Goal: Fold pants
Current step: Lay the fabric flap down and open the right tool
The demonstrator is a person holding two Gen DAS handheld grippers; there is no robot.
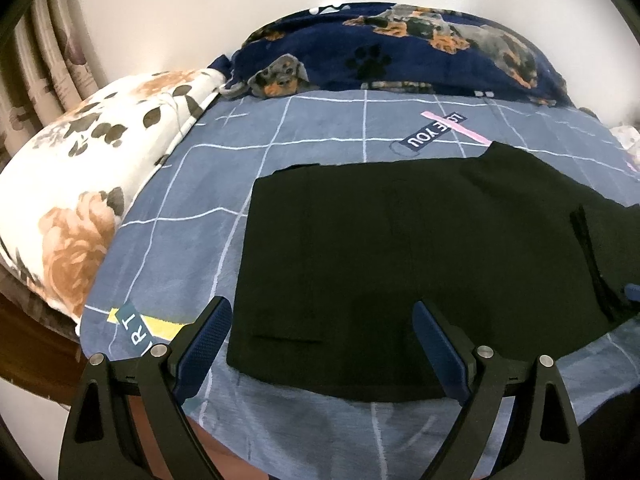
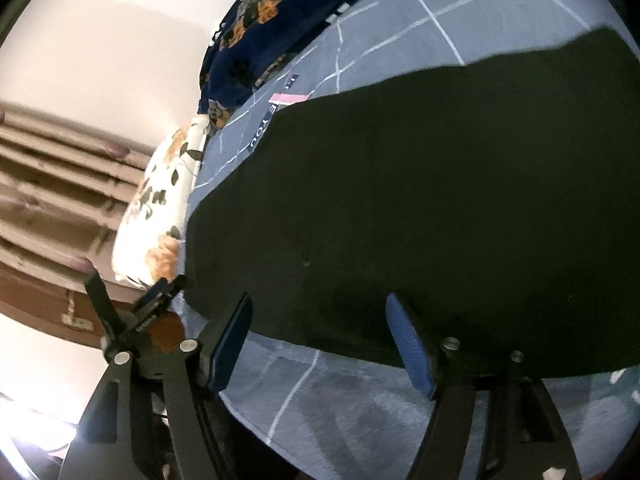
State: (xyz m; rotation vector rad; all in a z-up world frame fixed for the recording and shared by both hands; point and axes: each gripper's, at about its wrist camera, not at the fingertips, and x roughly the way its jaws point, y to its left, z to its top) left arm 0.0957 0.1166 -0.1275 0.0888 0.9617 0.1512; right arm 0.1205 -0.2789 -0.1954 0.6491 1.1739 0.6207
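Observation:
Black pants (image 1: 400,248) lie folded flat in a broad rectangle on the grey-blue checked bedspread (image 1: 192,208). My left gripper (image 1: 322,312) hovers open over their near left corner, blue pads spread wide with nothing clamped between them. In the right wrist view the same pants (image 2: 420,200) fill most of the picture. My right gripper (image 2: 320,306) is open above their near edge, with the cloth lying flat below and free of both pads. The left gripper (image 2: 160,292) shows at the pants' left corner in that view.
A white floral pillow (image 1: 80,184) lies at the bed's left side, and a dark blue dog-print blanket (image 1: 400,52) is bunched along the far edge by the wall. Curtains (image 2: 60,184) hang at the left. The bed's near edge runs just under both grippers.

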